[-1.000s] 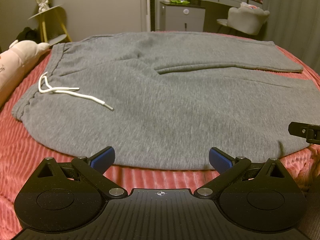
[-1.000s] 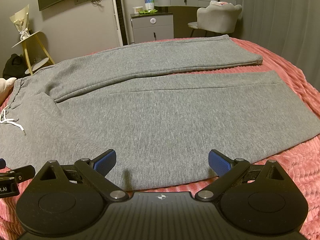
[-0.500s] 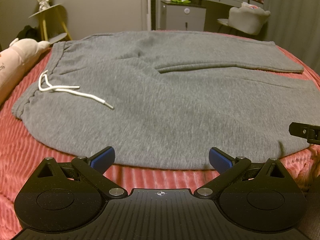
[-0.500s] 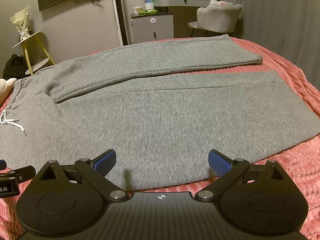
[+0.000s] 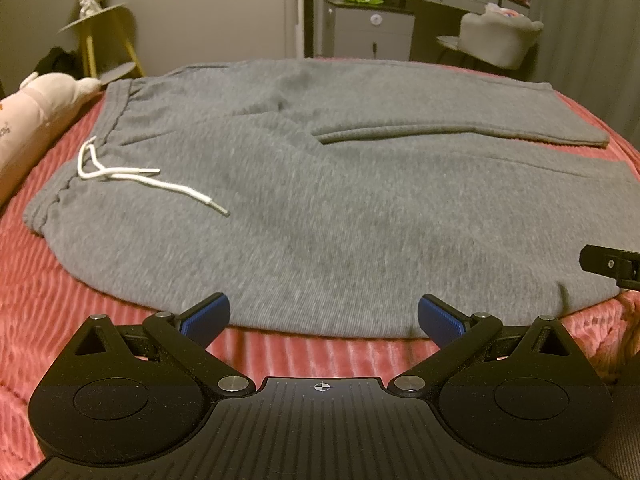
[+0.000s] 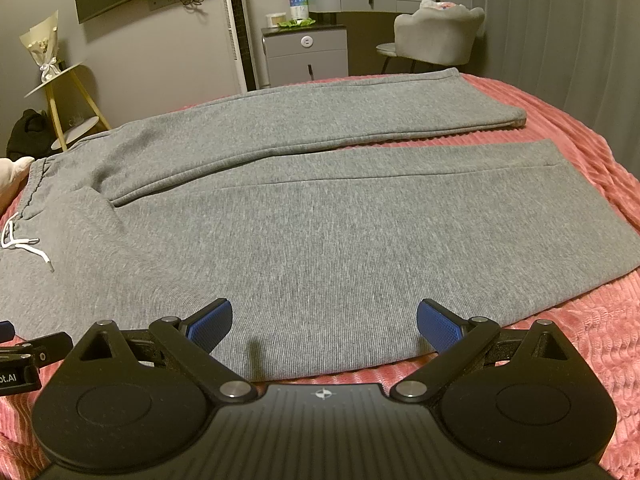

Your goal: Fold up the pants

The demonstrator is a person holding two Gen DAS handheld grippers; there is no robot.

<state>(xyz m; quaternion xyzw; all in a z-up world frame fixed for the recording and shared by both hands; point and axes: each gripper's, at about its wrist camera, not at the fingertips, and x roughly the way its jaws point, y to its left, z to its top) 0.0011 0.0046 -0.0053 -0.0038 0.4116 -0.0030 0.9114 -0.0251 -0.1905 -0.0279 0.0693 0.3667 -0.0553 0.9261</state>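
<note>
Bedroom, one bed [image 5: 36, 312] under a pink ribbed cover. One pair of grey pants [image 5: 340, 216] spread flat across it, two legs side by side, one white drawstring [image 5: 132, 178]. Two hand-held grippers at near edge: left hand-held gripper [image 5: 323, 317] released; right hand-held gripper [image 6: 324, 320] released.

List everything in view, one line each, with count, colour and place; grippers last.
pants: one, grey, spread flat on the bed, legs apart
drawstring: one, white, lying loose at the waistband
bedspread: one, pink ribbed, under the pants
plush toy: one, pale pink, at the bed's left edge
side table: one, yellow-legged, by the wall, holding a bouquet
cabinet: one, grey, against the far wall
chair: one, grey upholstered, beside the vanity
left gripper: one, black with blue pads, open, at the near hem
right gripper: one, black with blue pads, open, over the near leg
</note>
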